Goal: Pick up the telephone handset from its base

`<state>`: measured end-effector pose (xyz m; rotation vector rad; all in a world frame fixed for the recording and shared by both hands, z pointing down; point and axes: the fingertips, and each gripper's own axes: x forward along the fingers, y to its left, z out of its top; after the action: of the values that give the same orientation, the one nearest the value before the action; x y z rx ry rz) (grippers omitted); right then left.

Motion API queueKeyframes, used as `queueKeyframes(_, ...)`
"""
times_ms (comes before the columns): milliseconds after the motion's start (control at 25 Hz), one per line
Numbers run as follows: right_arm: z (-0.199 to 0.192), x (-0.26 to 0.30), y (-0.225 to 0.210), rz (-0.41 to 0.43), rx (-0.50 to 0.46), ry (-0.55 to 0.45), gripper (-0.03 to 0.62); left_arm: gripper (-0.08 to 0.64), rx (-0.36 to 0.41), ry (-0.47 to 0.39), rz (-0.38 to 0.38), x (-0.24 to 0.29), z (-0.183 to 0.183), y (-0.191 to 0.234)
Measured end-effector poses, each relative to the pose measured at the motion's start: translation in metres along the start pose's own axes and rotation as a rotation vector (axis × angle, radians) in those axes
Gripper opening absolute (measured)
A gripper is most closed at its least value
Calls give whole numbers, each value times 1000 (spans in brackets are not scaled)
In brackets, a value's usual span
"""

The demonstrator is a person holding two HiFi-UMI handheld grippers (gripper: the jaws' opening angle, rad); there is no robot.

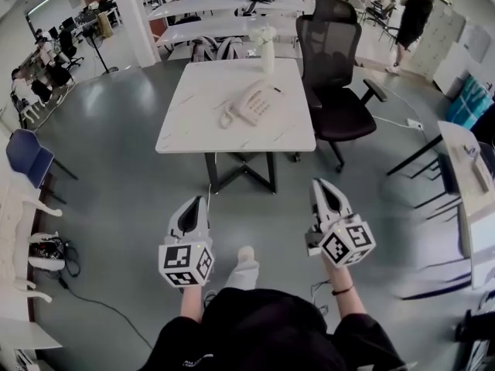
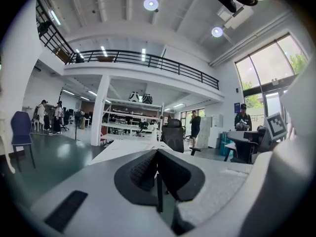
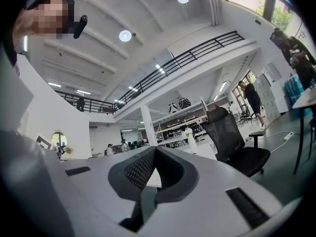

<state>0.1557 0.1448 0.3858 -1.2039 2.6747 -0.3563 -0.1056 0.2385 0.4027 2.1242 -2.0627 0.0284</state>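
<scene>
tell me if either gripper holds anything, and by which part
Nothing is held: left gripper and right gripper are shut empty, short of the telephone on the table.

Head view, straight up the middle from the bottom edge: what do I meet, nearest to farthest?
person's foot → white table → telephone → white vase → second white table

No text, label, brand or number can be read anywhere in these views.
</scene>
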Motion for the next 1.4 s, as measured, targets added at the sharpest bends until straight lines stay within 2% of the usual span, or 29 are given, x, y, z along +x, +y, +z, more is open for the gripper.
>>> queueKeyframes(280,2,75,-30,-35,9,7,-9,0,-3,1,-27,77,19,31)
queueKeyframes(720,-13,170,-60,-85,-2,42,-9,0,-12,36,-101,178,23,68)
queueKeyframes(1000,-17,200,-77,-119,9,51,-9,0,-22,59,-133,217,21,78)
queueKeyframes(1400,-33,246,-101,-117,28,79,-9,0,-49,103,-100,253,1,98)
